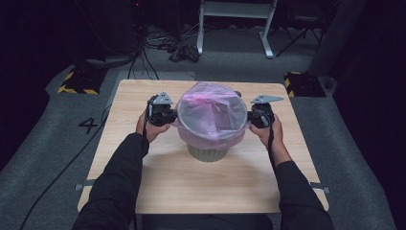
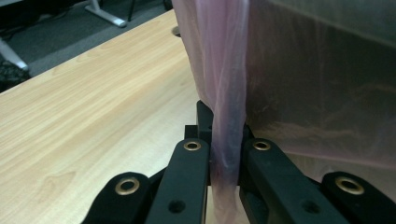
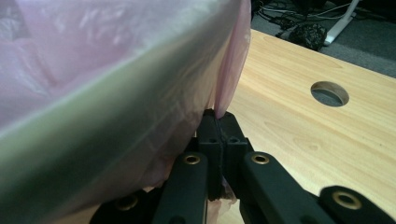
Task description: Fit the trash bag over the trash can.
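Lining a round pale-green plastic bin, the thin translucent pink plastic bag sits with its mouth folded out over the rim, at the middle of the light wooden tabletop. On the bin's left side the left gripper is clenched on a gathered strip of the film hanging outside the bin; its own camera shows that pleat pinched between the black jaws. On the opposite side the right gripper is clamped on the bag's edge in the same way, a fold of pink film caught at the tips.

Such film looks very light, limp and slippery, and I judge it will stretch or tear if pulled hard against the rim. The bunched overhang just under the rim seems the best place to grip, on two opposite sides, so the pull stays even. The bin itself looks stiff and light, likely to slide or tip if one side is tugged alone.

Around it the table is bare wood with a round cable hole near the far edge. Beyond lies grey carpet, a tangle of black cables, white desk legs and yellow-and-black striped blocks, in a dim room.
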Tool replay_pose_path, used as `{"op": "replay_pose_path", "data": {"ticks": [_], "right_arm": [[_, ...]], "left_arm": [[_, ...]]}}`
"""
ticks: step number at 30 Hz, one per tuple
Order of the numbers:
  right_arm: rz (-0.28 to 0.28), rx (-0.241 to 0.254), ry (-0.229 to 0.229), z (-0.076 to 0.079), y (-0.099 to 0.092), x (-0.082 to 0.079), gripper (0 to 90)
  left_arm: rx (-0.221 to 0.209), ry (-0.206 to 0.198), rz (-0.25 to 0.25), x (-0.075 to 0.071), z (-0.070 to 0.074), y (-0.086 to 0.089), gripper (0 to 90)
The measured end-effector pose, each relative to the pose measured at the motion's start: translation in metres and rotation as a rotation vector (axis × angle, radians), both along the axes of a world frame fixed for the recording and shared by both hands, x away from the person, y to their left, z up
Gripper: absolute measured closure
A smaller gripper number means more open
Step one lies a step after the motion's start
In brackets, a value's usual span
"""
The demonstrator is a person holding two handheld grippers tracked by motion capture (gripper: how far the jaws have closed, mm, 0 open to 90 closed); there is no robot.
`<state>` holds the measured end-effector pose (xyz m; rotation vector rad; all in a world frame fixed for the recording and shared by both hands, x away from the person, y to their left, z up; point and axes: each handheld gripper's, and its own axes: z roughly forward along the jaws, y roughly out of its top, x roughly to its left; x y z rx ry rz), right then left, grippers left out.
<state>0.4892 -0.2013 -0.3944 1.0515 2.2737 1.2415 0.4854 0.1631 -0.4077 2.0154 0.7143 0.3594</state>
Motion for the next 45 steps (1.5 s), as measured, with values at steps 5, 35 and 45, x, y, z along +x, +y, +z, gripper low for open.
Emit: {"op": "replay_pose_path", "data": {"ticks": [5, 35, 45], "right_arm": [[0.033, 0.043, 0.008, -0.005, -0.011, -0.021, 90.0], [-0.030, 0.110, -0.037, 0.005, -0.035, -0.015, 90.0], [-0.033, 0.022, 0.066, -0.016, -0.024, -0.005, 90.0]], "left_arm": [[-0.003, -0.011, -0.067, -0.026, -0.001, -0.001, 89.8], [-0.042, -0.044, 0.020, -0.004, 0.021, -0.010, 84.9], [0.019, 0.067, -0.004, 0.010, -0.004, -0.025, 87.7]]}}
